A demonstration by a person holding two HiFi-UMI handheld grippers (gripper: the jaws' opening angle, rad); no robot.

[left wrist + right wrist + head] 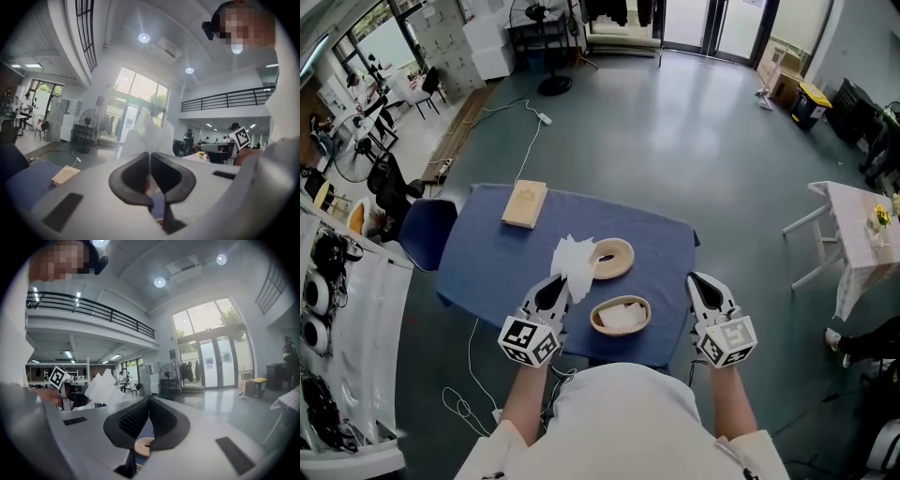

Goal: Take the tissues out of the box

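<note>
White tissue (574, 258) stands clamped in the left gripper's (557, 284) closed jaws, over a blue-clothed table (487, 239). More tissue fills the oval woven box (643, 307) beside a woven ring (609, 258). Grey floor (675, 141) lies all around. The right gripper (699, 281), jaws together and empty, is held level at the table's right edge.

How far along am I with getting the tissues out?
Done: the lid lies off beside the basket. In hand: the left tongs pinch one tissue, held up. Left: more tissues sit in the basket; the right tongs are shut and empty.
</note>
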